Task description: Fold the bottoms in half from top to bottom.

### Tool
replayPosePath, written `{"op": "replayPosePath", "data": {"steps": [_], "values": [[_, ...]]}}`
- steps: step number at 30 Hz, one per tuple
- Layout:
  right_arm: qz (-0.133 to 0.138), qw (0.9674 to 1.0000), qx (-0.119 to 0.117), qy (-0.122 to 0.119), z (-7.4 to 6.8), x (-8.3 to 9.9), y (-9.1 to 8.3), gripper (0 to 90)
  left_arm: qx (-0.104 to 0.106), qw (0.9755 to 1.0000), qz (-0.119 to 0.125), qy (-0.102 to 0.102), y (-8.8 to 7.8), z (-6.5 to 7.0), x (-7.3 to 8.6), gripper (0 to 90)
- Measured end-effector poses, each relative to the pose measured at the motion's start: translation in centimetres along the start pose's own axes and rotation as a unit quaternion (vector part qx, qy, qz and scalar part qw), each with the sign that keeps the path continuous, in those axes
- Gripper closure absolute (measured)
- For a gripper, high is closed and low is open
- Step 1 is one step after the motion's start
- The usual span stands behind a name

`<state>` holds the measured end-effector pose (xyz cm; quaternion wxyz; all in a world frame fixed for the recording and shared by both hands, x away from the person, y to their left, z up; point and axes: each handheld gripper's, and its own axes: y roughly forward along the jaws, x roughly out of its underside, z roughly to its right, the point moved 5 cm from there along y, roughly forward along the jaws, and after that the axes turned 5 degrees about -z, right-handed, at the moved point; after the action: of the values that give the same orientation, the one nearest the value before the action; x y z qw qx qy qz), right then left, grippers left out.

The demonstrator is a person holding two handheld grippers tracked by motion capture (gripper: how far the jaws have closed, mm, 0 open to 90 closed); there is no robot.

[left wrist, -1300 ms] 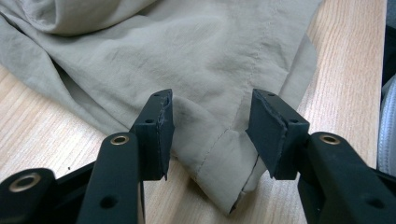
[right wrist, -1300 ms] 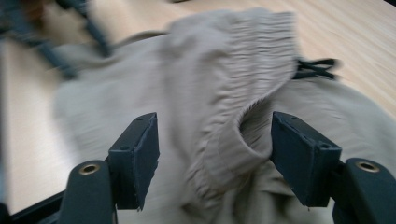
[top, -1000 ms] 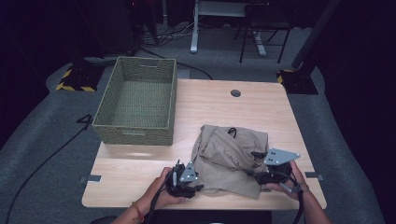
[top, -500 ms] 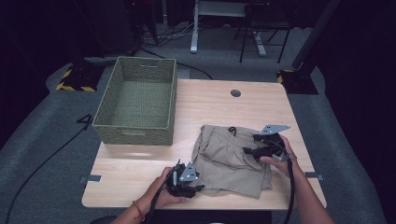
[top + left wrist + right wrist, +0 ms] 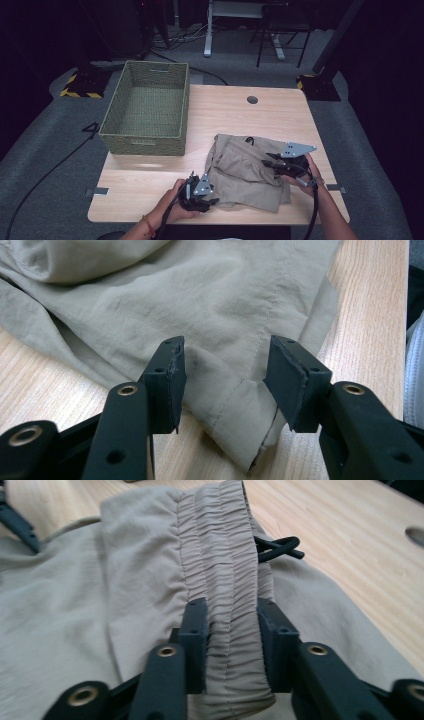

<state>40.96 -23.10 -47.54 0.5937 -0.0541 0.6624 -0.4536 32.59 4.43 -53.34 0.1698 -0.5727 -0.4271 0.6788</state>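
Note:
Khaki shorts [image 5: 245,170] lie crumpled on the near right of the wooden table [image 5: 240,110]. My right gripper [image 5: 266,159] points left at their right side. Its jaws have just been closing, and in the right gripper view they are shut [image 5: 232,615] on the gathered elastic waistband [image 5: 220,555], with the pads pressing it from both sides. A black drawstring [image 5: 280,547] lies just beyond. My left gripper [image 5: 214,201] rests at the shorts' near left corner. Its jaws stand open [image 5: 225,365] astride a folded hem [image 5: 235,405] that lies flat on the wood.
A green woven basket [image 5: 142,142] stands empty at the table's left, back from the shorts. A round cable hole [image 5: 252,100] sits in the far middle of the tabletop. Desk legs, a chair and cables are on the dark floor behind.
My right gripper moved from the shorts' near right edge a little up and left onto the waistband and closed on it. The left gripper stayed in place.

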Motion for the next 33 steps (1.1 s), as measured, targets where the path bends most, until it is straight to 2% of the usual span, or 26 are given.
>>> {"op": "replayPosePath", "data": {"steps": [4,6,9,11,12,15,17,20,22,24,26,28,29,30,32,33], "values": [[0.019,0.9993,-0.013,-0.028,-2.0,-0.4,-1.2,72.2,-0.005,1.0,-0.002,0.0,0.0,0.1,0.0,49.9],[0.025,0.998,-0.025,-0.053,-3.7,-0.4,-2.0,72.6,-0.008,1.0,-0.003,0.003,0.0,0.0,-0.1,48.7],[0.028,0.9956,-0.04,-0.08,-6.0,-0.1,-2.8,73.2,-0.019,0.9998,-0.011,-0.002,-0.1,-0.1,-0.1,43.2],[0.027,0.994,-0.052,-0.092,-7.2,0.2,-2.9,69.4,-0.029,0.9993,-0.025,-0.004,-0.3,-0.2,-0.2,37.8],[0.024,0.9928,-0.06,-0.101,-7.9,0.5,-2.9,68.3,-0.033,0.9992,-0.023,-0.006,-0.5,-0.2,-0.2,35.7],[0.012,0.9916,-0.077,-0.104,-9.1,1.3,-2.5,65.5,-0.035,0.9992,0.013,-0.018,-1.7,-0.6,-0.8,31.4],[0.008,0.991,-0.09,-0.099,-9.7,1.7,-2.4,63.4,-0.036,0.9986,0.035,-0.018,-2.8,-0.9,-1.5,29.4],[0.0,0.9882,-0.107,-0.109,-10.9,2.2,-2.6,59.4,-0.043,0.9977,0.051,-0.009,-4.4,-1.3,-2.4,29.6],[0.002,0.9866,-0.113,-0.118,-11.5,2.3,-3.1,56.4,-0.064,0.9968,0.049,0.002,-5.5,-1.6,-2.8,29.9],[0.012,0.9874,-0.104,-0.118,-11.7,2.1,-4.0,54.4,-0.085,0.9951,0.05,0.006,-6.2,-2.0,-3.2,31.0],[0.037,0.9885,-0.1,-0.107,-11.4,1.5,-5.1,54.1,-0.09,0.9942,0.058,0.009,-6.8,-2.3,-3.7,31.6],[0.061,0.9896,-0.091,-0.093,-10.9,0.7,-6.1,52.7,-0.085,0.9935,0.076,-0.002,-7.2,-2.7,-4.4,31.5],[0.069,0.9912,-0.08,-0.08,-10.4,0.3,-6.3,52.5,-0.078,0.9936,0.081,-0.007,-7.0,-2.9,-4.8,31.3],[0.069,0.9932,-0.064,-0.069,-9.9,-0.1,-6.2,52.5,-0.074,0.9939,0.081,-0.01,-6.8,-2.9,-5.1,30.8],[0.057,0.9962,-0.044,-0.048,-8.9,-0.4,-5.3,52.3,-0.075,0.995,0.066,0.004,-5.6,-2.7,-5.8,29.8],[0.052,0.9968,-0.042,-0.043,-8.7,-0.4,-4.9,53.6,-0.067,0.9959,0.06,0.011,-4.9,-2.4,-6.1,29.1]]}}
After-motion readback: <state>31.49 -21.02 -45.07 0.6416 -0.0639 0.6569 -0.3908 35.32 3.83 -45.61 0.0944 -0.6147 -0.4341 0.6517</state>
